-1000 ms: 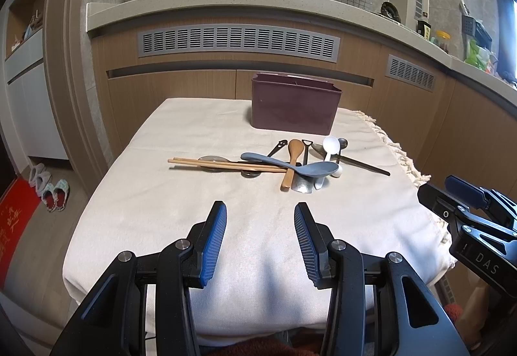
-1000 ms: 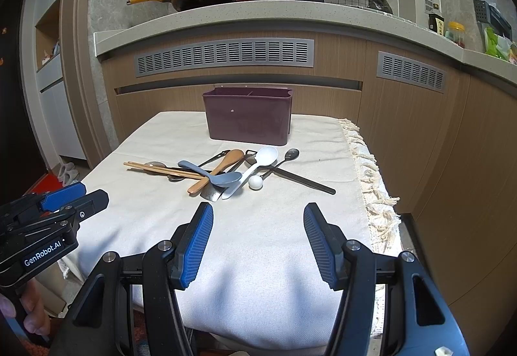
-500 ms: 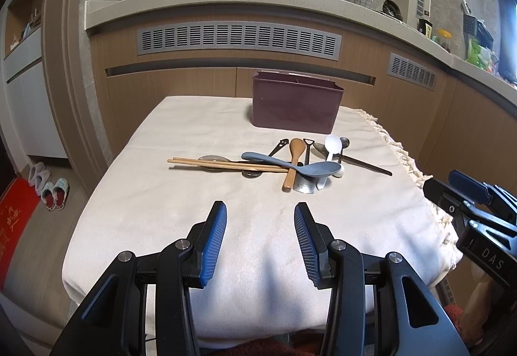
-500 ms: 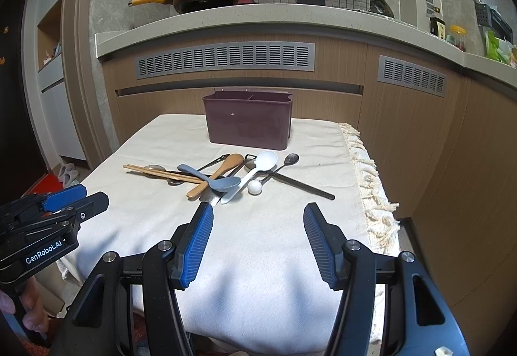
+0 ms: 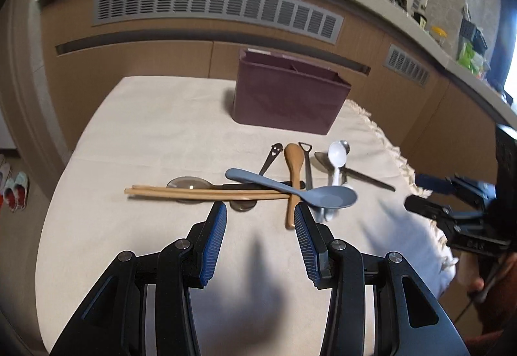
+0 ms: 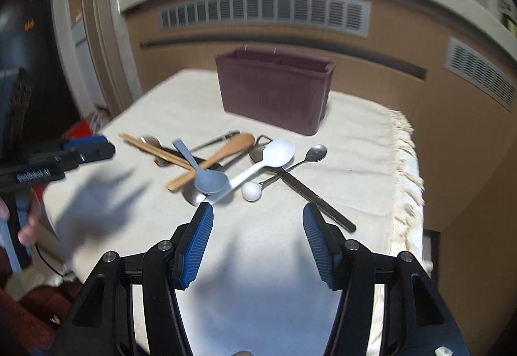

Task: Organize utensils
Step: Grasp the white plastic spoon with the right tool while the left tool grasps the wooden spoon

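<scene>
A pile of utensils lies mid-table: a pair of wooden chopsticks (image 5: 206,193), a blue-grey spoon (image 5: 326,196), a wooden spoon (image 5: 293,162), a white spoon (image 5: 337,154) and several metal pieces. A dark purple divided holder (image 5: 287,97) stands behind the pile. My left gripper (image 5: 260,220) is open and empty, its tips just short of the chopsticks and the blue-grey spoon (image 6: 206,179). My right gripper (image 6: 258,220) is open and empty, just short of the white spoon (image 6: 274,155) and a white ball-ended piece (image 6: 251,191). The holder (image 6: 274,94) also shows in the right wrist view.
The table carries a cream cloth (image 5: 145,136) with a fringed right edge (image 6: 404,162). Wooden cabinets with grey vents (image 5: 213,11) and a counter stand behind. Shoes (image 5: 14,191) lie on the floor at left. Each gripper shows at the edge of the other's view.
Both grippers have moved forward and down toward the utensil pile, which now looks much larger. Both stay open. The utensils have not moved.
</scene>
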`<state>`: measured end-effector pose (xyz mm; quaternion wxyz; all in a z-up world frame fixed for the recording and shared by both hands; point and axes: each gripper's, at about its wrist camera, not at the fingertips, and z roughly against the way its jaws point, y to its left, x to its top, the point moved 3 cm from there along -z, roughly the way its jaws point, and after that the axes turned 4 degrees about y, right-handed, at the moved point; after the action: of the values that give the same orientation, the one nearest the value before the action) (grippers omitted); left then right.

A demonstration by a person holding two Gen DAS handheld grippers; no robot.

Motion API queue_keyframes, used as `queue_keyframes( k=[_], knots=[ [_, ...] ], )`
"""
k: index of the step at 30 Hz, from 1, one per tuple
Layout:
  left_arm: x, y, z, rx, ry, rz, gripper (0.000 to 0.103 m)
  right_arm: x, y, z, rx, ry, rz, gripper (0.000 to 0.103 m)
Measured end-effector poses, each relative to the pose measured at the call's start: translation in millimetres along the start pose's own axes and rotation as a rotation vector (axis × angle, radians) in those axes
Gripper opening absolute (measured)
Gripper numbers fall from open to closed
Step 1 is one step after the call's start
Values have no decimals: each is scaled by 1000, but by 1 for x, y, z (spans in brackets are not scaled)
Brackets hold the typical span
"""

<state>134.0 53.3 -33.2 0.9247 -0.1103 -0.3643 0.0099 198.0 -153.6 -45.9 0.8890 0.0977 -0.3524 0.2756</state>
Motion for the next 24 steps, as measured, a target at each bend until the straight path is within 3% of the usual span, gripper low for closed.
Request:
queue_keyframes(
  k=[3,7,11,14,15,17,19,22,24],
  knots=[
    [4,-2,-15,-3,16,-26,45,17,-7,-26,-19,26,-11,53],
    [8,8,-24,-18,-13,41,45,43,-22,-67,17,74,-196,53],
    [8,27,-21,34,-48,57,45,59,-23,-110,-62,129,-298,51],
    [9,48,-17,55,-47,88,45,65,-19,-135,-136,199,-306,43],
    [9,56,-15,61,-50,109,45,67,-18,-135,-164,192,-295,29],
    [9,73,-11,71,-53,157,45,77,-13,-131,-128,186,-259,23],
    [7,84,-11,76,-46,187,46,88,-7,-116,-110,136,-203,23],
    [9,88,-16,56,-7,204,47,104,0,-84,-156,49,-75,22],
    [13,81,-20,42,14,188,47,107,-2,-66,-119,21,-58,22]
  ],
)
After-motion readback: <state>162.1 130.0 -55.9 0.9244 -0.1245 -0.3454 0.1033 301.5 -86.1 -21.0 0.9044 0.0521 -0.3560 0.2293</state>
